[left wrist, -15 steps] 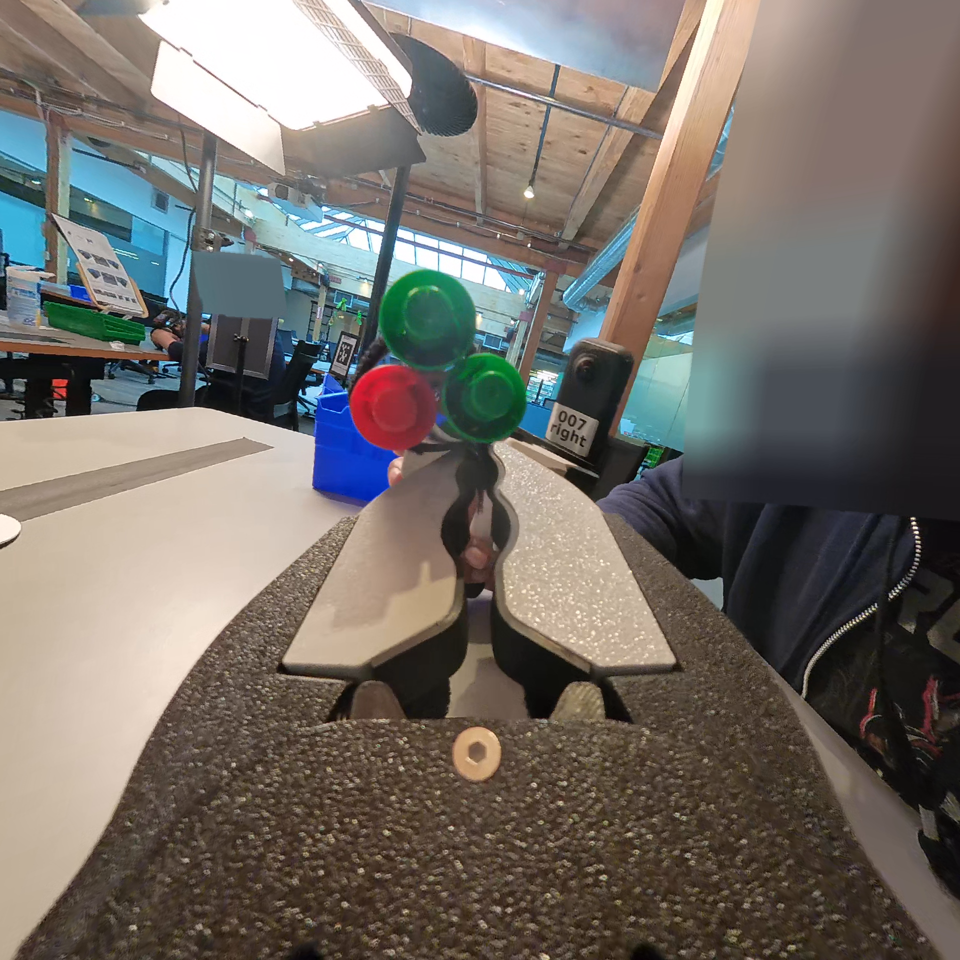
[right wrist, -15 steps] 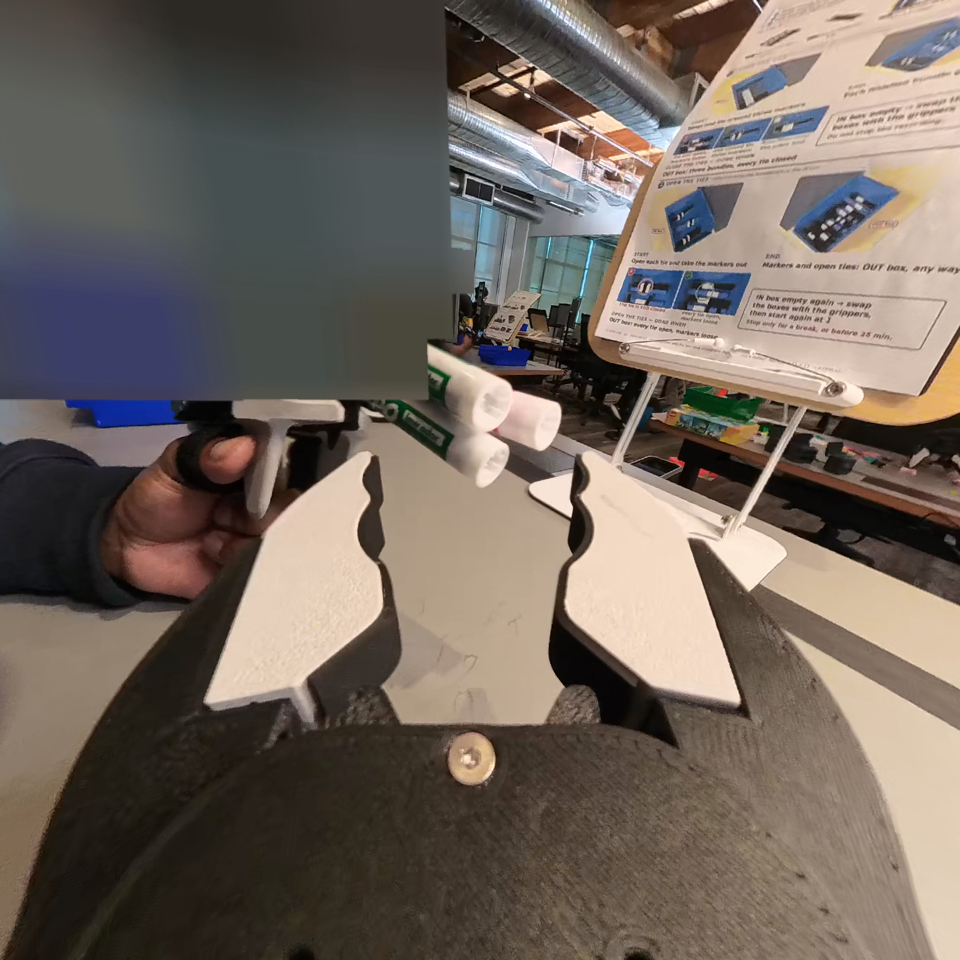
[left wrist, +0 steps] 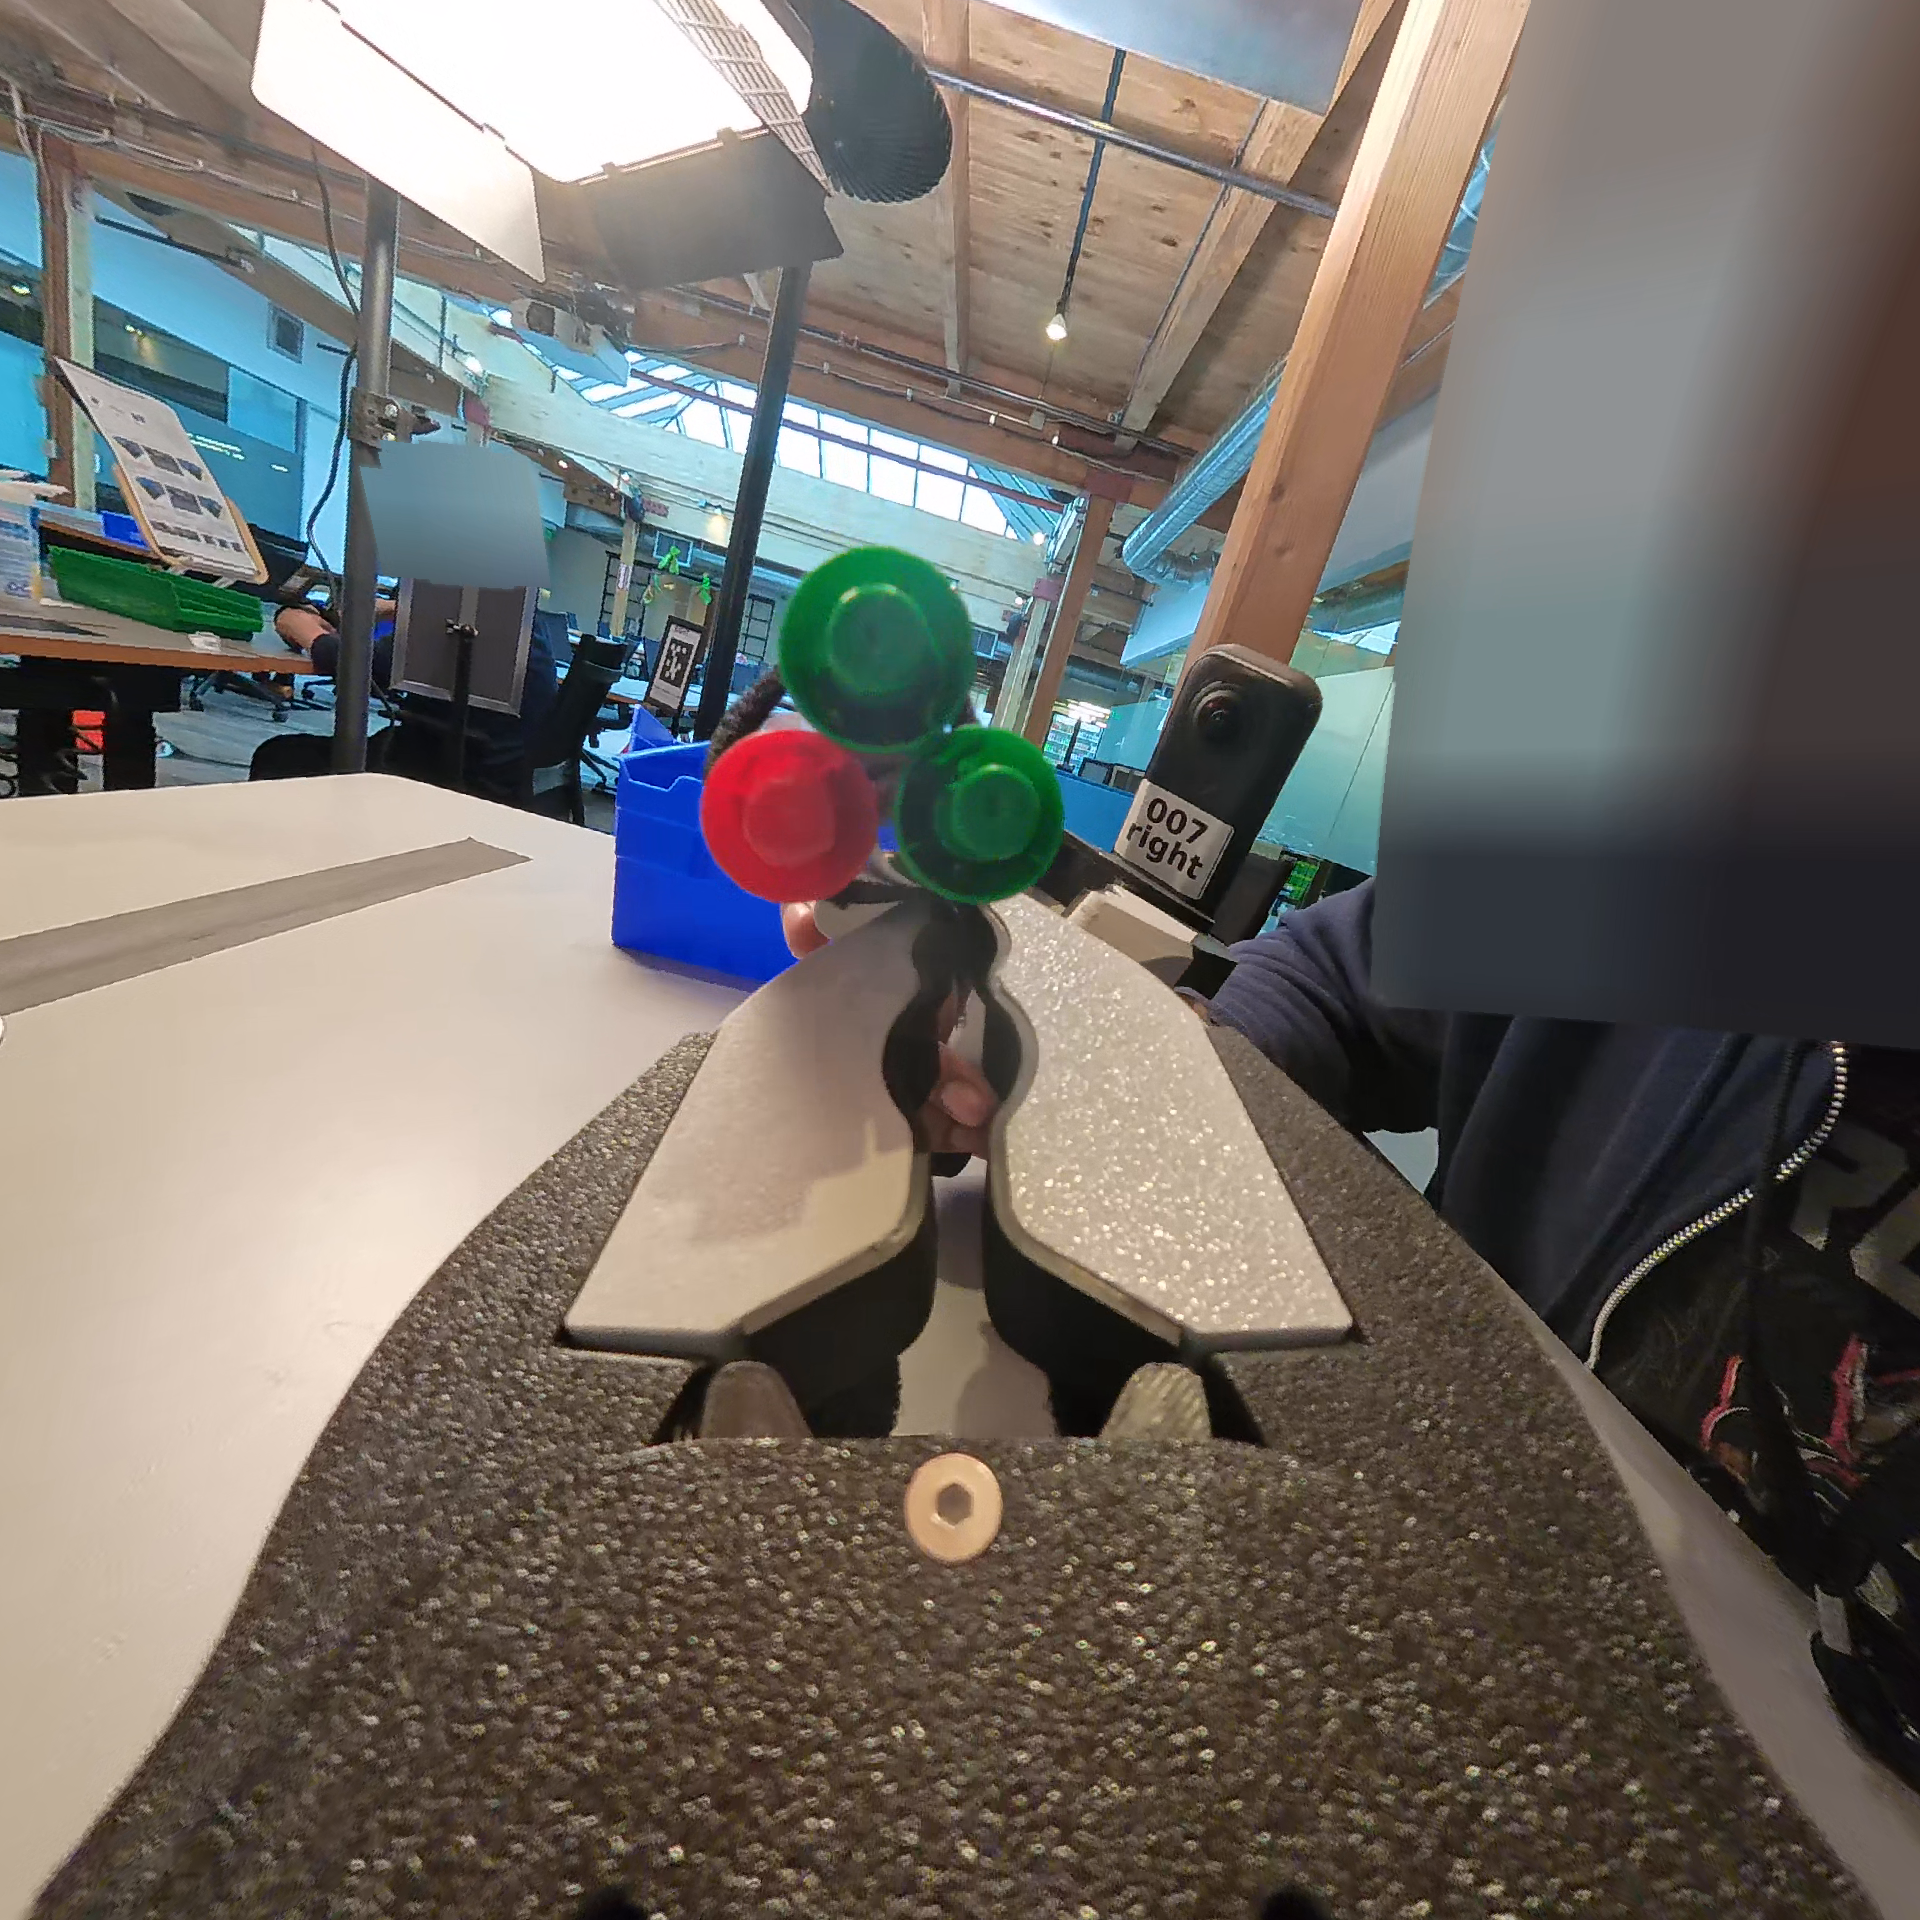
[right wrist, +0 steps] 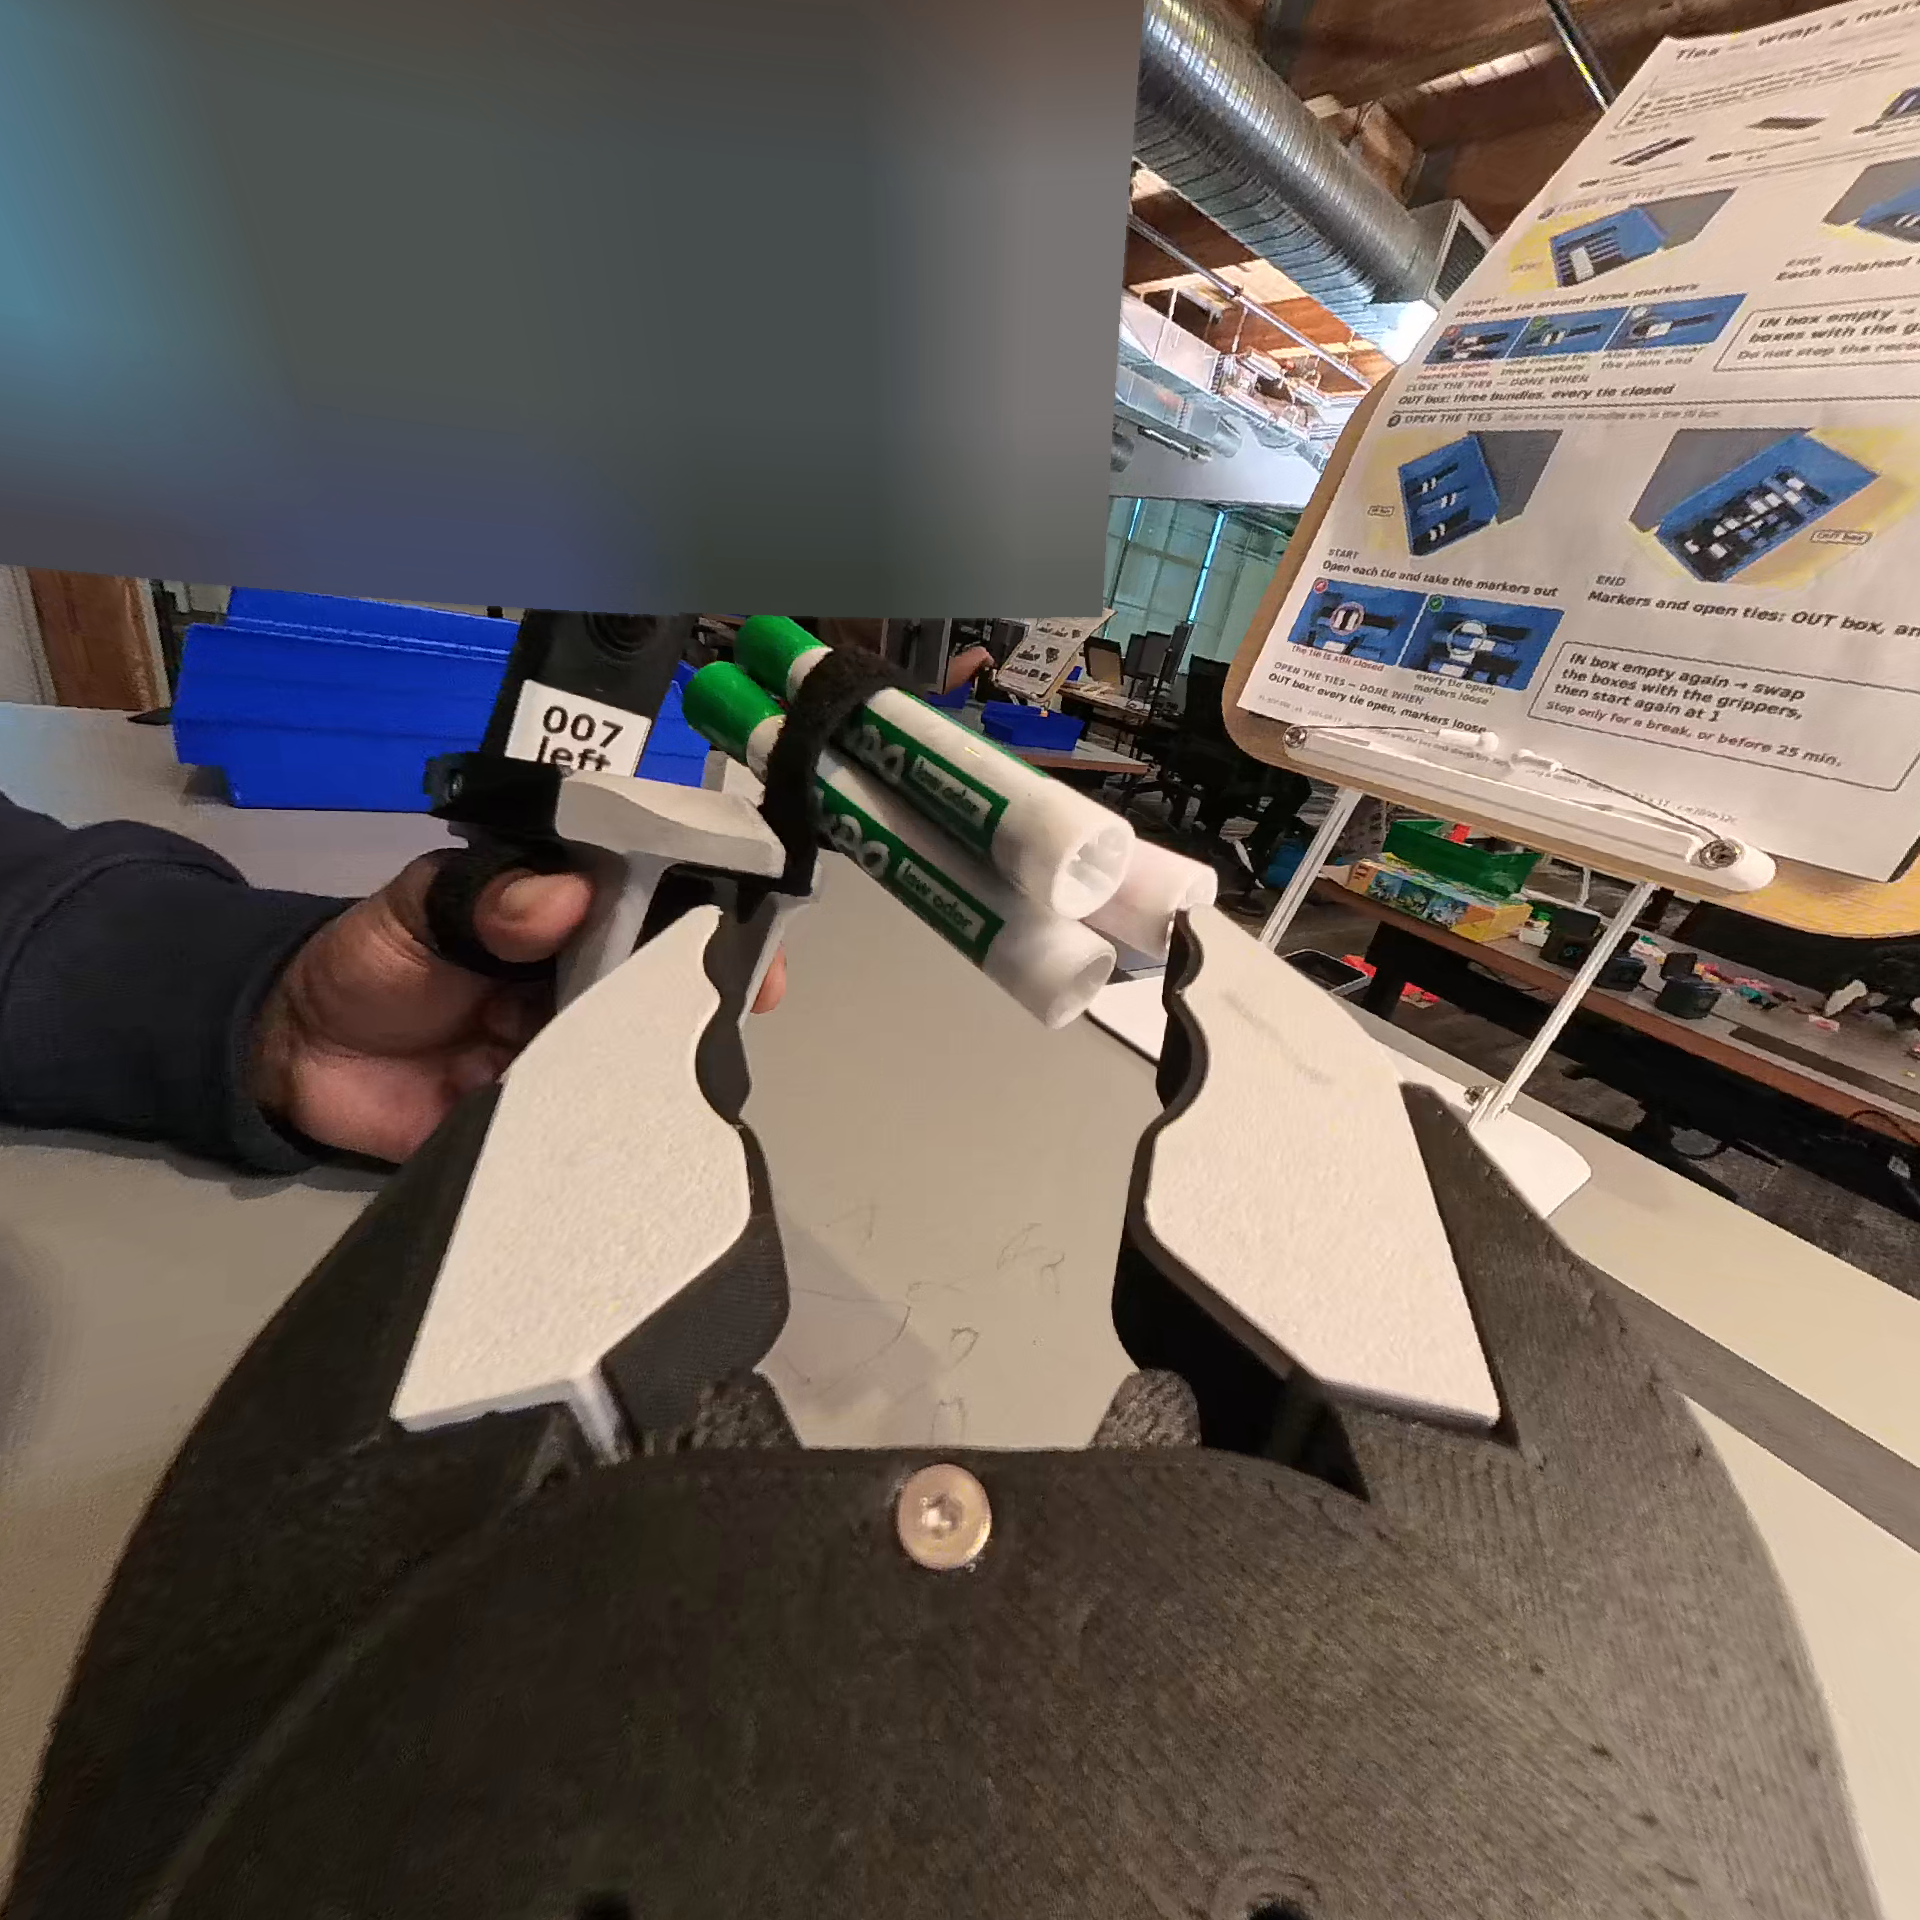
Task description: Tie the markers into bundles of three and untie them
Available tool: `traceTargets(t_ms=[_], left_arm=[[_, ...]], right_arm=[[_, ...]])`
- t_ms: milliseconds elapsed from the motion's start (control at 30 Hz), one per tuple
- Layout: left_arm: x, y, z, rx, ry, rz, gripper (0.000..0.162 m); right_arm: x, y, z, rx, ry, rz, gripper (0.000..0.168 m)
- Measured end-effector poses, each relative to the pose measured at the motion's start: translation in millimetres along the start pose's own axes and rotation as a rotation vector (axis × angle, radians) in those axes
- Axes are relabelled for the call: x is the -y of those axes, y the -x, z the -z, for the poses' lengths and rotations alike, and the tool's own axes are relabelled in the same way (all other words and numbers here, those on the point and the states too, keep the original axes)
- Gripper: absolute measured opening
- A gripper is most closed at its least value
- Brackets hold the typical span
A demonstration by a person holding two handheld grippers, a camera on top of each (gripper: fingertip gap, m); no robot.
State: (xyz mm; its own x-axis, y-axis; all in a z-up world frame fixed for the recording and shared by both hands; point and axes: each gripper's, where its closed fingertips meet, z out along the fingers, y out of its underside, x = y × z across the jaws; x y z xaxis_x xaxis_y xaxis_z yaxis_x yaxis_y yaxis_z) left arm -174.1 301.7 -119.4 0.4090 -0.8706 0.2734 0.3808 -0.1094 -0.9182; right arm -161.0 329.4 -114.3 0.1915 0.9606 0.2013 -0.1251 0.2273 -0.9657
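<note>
Three markers in a bundle (right wrist: 940,831), white barrels with two green caps (left wrist: 875,646) and one red cap (left wrist: 787,812), are wrapped by a black tie (right wrist: 805,764). My left gripper (left wrist: 951,940) is shut on the tie and holds the bundle above the grey table (left wrist: 260,1143). It also shows in the right wrist view (right wrist: 774,894), held by a person's hand (right wrist: 405,997). My right gripper (right wrist: 948,935) is open, and its fingertips sit on either side of the markers' white ends without touching them. It shows behind the caps in the left wrist view (left wrist: 1132,914).
A blue bin (left wrist: 681,883) stands on the table behind the bundle, and blue bins (right wrist: 343,696) also show in the right wrist view. An instruction board on a white stand (right wrist: 1621,468) is at the right. A dark strip (left wrist: 239,914) crosses the table. The person's torso (left wrist: 1662,1195) is close on the right. My left and right fingertips are right by each other.
My right gripper has moved closer to the bundle, so the markers' white ends now lie between its fingertips. My left gripper has kept its hold on the tie.
</note>
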Motion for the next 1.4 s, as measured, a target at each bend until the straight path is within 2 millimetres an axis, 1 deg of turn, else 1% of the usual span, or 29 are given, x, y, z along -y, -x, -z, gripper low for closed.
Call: traceTargets(t_ms=[467, 833, 1100, 1167, 1233, 1333, 1400], left_arm=[[-3, 1, -2, 0.012, 0.023, -0.001, 0.003], [-5, 1, -2, 0.014, 0.04, 0.002, 0.003], [2, -1, 2, -0.006, -0.018, 0.007, 0.003], [4, -2, 4, -0.015, -0.037, -0.001, 0.003], [8, -3, 6, -0.022, -0.068, -0.002, 0.003], [13, -5, 11, -0.035, -0.104, 0.002, 0.003], [14, -7, 12, -0.048, -0.107, -0.004, 0.003]], right_arm=[[1, 10, -1, 0.041, -0.003, 0.017, 0.076], [2, 9, 0, 0.045, -0.012, 0.013, 0.075], [2, 11, -1, 0.055, -0.008, -0.007, 0.074], [3, 9, 0, 0.057, -0.008, -0.047, 0.074], [5, 7, 1, 0.076, -0.013, -0.132, 0.073], [3, 8, 1, 0.139, 0.011, -0.311, 0.071], [-1, 17, -2, 0.234, 0.05, -0.471, 0.07]])
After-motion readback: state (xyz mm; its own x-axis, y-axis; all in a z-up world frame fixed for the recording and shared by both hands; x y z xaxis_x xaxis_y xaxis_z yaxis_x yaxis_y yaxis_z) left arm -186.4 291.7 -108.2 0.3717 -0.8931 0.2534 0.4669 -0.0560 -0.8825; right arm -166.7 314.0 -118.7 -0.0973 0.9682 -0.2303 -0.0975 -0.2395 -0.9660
